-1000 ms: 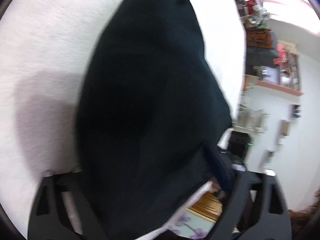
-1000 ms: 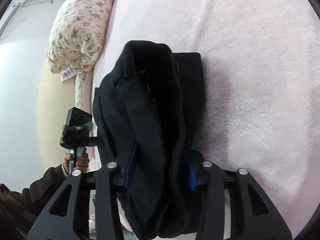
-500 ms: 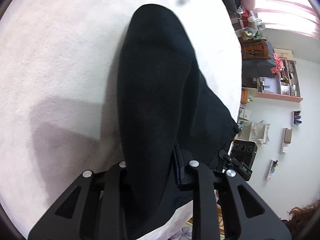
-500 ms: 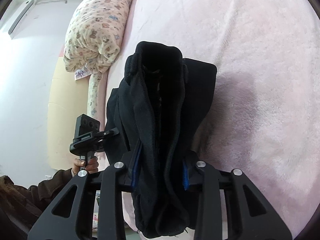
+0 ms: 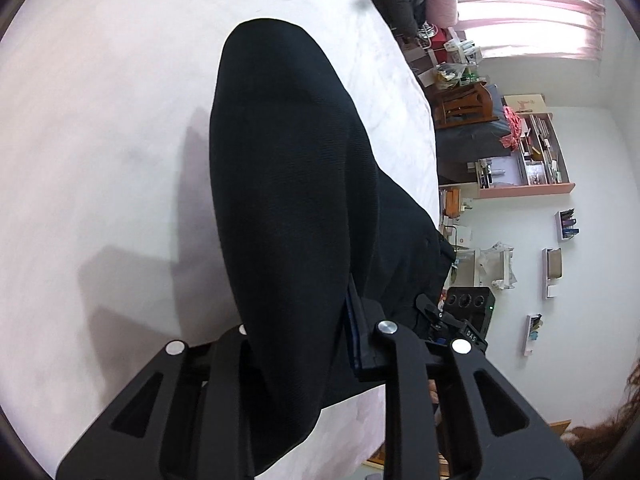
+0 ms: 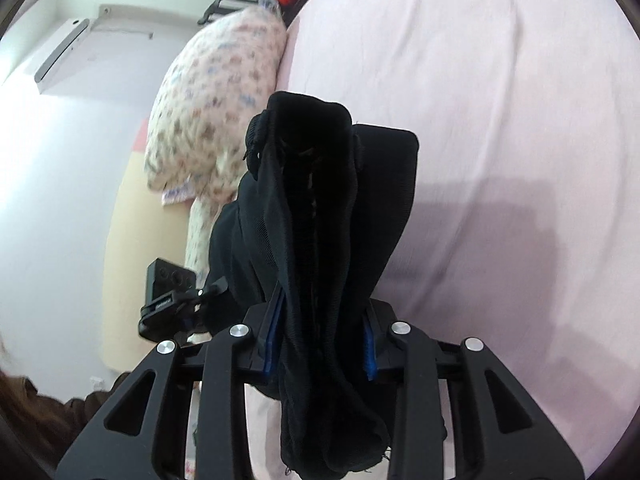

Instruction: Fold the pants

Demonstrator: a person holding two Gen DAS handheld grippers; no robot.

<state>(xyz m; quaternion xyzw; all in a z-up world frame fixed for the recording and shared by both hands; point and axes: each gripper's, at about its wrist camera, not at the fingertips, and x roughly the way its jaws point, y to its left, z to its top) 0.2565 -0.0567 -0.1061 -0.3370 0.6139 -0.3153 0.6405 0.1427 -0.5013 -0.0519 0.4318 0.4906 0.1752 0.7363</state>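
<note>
The black pants (image 5: 288, 184) hang in a long fold over the pale bed (image 5: 100, 160). My left gripper (image 5: 300, 332) is shut on the near end of the fold, the cloth filling the gap between its jaws. In the right wrist view the bunched waistband end of the pants (image 6: 316, 200) stands up between the blue pads, and my right gripper (image 6: 320, 328) is shut on it. Each view shows the other gripper's camera block beside the cloth: the right one (image 5: 466, 312) and the left one (image 6: 168, 292). The pants span between both grippers, lifted above the bed.
The pink bed cover (image 6: 500, 120) stretches ahead and right. A floral quilt (image 6: 216, 100) lies at the bed's left edge under an air conditioner (image 6: 60, 52). Cluttered shelves (image 5: 528, 168) and a window stand beyond the bed's right edge. A dark sleeve (image 6: 80, 408) is at the lower left.
My left gripper's jaws closed onto the pants fold. Both grippers rose, lifting the pants off the bed, and more of the room came into view.
</note>
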